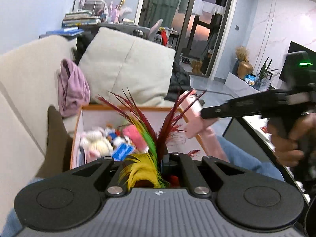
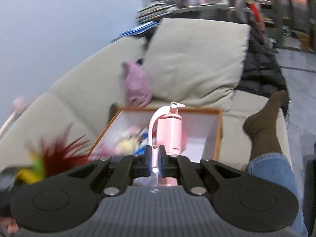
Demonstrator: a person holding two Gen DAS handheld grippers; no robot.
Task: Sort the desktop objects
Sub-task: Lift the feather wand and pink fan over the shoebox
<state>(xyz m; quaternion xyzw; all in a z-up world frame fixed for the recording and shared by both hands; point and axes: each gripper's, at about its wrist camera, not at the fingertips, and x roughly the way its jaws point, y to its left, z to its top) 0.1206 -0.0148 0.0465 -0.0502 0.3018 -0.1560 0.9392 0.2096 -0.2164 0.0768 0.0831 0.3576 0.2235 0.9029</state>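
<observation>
Nothing here can be read properly. A blue card (image 1: 123, 151) in the box (image 1: 126, 108) carries slanted white lettering, but it is too blurred to make out a single word. The grey body of the left gripper (image 1: 161, 164) bears a small round white emblem close to the camera, a mark and no letters. The right gripper (image 2: 155, 158) has a small white mark on its body as well, equally unreadable. A green light (image 1: 305, 64) glows on top of the right gripper as seen from the left wrist, showing no figures.
</observation>
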